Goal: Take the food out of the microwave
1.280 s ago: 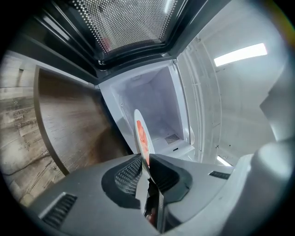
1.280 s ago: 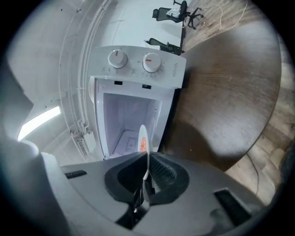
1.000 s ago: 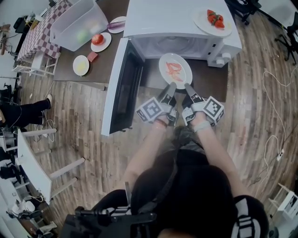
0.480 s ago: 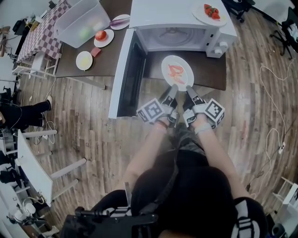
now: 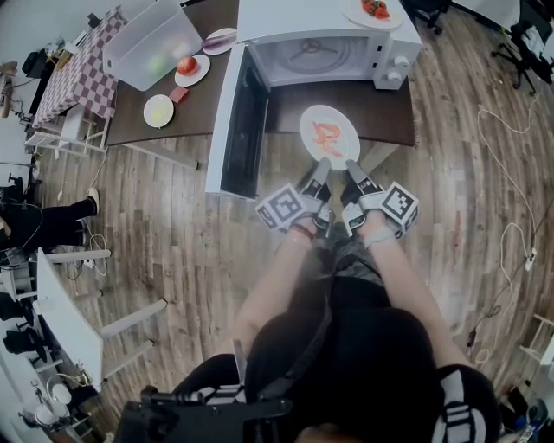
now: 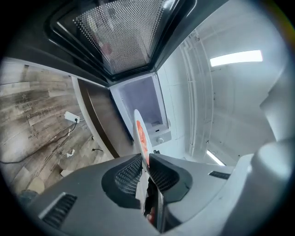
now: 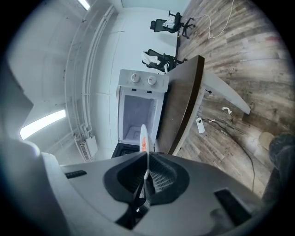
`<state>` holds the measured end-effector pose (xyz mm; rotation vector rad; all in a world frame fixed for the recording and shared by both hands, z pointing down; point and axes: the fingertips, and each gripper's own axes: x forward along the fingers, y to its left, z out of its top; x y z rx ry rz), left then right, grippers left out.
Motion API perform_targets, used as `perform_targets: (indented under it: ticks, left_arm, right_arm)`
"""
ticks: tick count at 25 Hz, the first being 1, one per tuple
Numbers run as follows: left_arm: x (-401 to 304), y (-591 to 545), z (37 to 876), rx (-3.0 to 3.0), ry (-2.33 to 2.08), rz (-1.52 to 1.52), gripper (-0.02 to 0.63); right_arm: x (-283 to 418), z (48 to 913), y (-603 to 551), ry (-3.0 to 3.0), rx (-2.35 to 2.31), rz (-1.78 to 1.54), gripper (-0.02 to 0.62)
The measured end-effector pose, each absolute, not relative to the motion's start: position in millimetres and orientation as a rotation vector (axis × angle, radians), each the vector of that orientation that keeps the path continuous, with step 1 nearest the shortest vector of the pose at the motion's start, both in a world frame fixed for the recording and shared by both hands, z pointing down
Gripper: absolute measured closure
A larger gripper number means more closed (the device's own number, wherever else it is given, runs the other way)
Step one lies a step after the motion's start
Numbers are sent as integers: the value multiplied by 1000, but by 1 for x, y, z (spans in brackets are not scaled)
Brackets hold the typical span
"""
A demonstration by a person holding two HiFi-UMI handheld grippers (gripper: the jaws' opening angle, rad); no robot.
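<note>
A white plate (image 5: 329, 136) with red food hangs level in front of the white microwave (image 5: 322, 41), over the front edge of the brown table (image 5: 385, 117). My left gripper (image 5: 319, 166) is shut on the plate's near rim, and my right gripper (image 5: 351, 166) is shut on the same rim just beside it. The left gripper view shows the plate (image 6: 140, 133) edge-on, pinched in my left gripper (image 6: 146, 162), with the empty microwave cavity (image 6: 139, 99) beyond. The right gripper view shows the plate (image 7: 144, 140) clamped in my right gripper (image 7: 146, 171).
The microwave door (image 5: 234, 112) stands wide open to the left. A second plate with strawberries (image 5: 372, 10) lies on top of the microwave. At the back left are a clear bin (image 5: 149, 41) and small plates of food (image 5: 187, 69). Cables lie on the wooden floor (image 5: 485, 199).
Both grippers have drawn the plate back from the microwave mouth towards the person. The microwave and table now sit farther up the head view. Both grips are unchanged.
</note>
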<state>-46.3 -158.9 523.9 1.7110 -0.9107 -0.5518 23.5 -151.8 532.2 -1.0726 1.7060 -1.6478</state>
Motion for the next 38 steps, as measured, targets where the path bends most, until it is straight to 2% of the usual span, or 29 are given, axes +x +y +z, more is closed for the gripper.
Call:
perform_targets:
  ticks: [18, 38]
  left_arm:
    - [-43, -90, 516, 1732, -879, -533, 558]
    - [-13, -42, 513, 1718, -908, -529, 554]
  right_arm:
    - [24, 523, -82, 1629, -1018, -1657, 580]
    - [56, 521, -34, 1662, -1028, -1724, 580]
